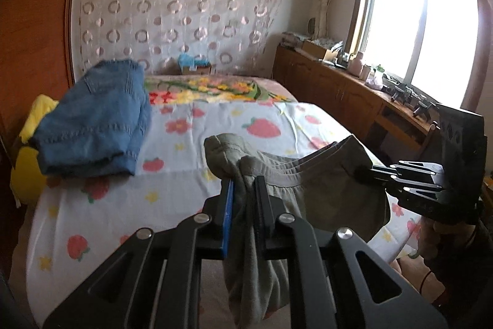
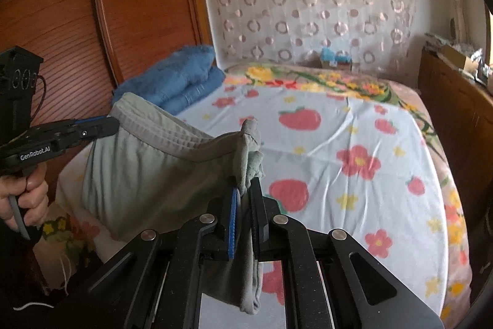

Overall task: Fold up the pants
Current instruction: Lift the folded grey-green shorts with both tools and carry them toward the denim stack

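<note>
Grey pants held up over the bed, no fold made yet.
Bed [image 2: 354, 137] carries folded blue jeans [image 1: 95, 119] at its far left corner; grey pants [image 1: 308, 184] hang above its near edge, waistband stretched between left gripper [image 1: 245, 190] and right gripper [image 2: 245, 196], both clamped on it.

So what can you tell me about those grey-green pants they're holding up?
The grey-green pants look like soft knit fabric with a ribbed elastic waistband. They hang in the air above the strawberry-print sheet, waistband stretched between the left gripper and right gripper, each shut on a bunched end. The rest droops below.
</note>
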The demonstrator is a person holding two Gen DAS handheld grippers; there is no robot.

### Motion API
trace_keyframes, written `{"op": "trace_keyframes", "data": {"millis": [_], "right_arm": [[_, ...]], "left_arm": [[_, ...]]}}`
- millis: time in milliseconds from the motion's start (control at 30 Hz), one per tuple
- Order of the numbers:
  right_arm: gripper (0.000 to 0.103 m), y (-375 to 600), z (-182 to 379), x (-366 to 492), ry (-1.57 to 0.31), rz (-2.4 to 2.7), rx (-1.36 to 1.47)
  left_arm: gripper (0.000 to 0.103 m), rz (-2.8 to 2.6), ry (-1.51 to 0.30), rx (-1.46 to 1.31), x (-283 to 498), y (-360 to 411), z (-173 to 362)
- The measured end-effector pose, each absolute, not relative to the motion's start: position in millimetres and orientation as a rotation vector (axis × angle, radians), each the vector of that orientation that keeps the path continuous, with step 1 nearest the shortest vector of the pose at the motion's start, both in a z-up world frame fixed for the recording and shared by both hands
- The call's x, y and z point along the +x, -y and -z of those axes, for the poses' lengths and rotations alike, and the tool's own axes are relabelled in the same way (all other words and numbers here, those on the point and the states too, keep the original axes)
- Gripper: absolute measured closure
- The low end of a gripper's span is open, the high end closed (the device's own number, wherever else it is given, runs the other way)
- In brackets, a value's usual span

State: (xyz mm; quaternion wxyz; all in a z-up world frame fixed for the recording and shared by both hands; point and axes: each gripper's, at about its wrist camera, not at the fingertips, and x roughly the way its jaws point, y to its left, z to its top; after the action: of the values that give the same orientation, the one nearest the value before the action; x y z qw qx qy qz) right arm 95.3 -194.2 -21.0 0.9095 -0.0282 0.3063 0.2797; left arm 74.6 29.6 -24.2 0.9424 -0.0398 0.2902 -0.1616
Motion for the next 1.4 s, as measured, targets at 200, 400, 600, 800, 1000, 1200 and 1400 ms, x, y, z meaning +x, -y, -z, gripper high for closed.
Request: {"op": "trace_keyframes", "data": {"millis": [200,400,600,800,1000,1200,1400], "right_arm": [[0.098,195,1,92,-0.579,-0.576,-0.073],[0.098,192,-21,90,-0.534,-0.584,-0.094],[0.098,184,-38,89,-0.500,-0.597,-0.116],[0.098,172,-52,96,-0.473,-0.615,-0.141],[0.098,155,-59,114,-0.469,-0.637,-0.157],[0.098,133,-64,138,-0.468,-0.667,-0.182],[0.098,104,-73,177,-0.461,-0.701,-0.209]], "left_arm": [[0.093,0.320,-0.546,-0.074,70,-31,10],[0.093,0.310,-0.500,-0.068,65,-37,-8],[0.093,0.297,-0.472,-0.053,62,-41,-22],[0.093,0.281,-0.453,-0.054,62,-51,-29],[0.093,0.255,-0.452,-0.061,70,-67,-31],[0.093,0.226,-0.454,-0.066,87,-86,-33],[0.093,0.180,-0.451,-0.078,113,-109,-38]]}}
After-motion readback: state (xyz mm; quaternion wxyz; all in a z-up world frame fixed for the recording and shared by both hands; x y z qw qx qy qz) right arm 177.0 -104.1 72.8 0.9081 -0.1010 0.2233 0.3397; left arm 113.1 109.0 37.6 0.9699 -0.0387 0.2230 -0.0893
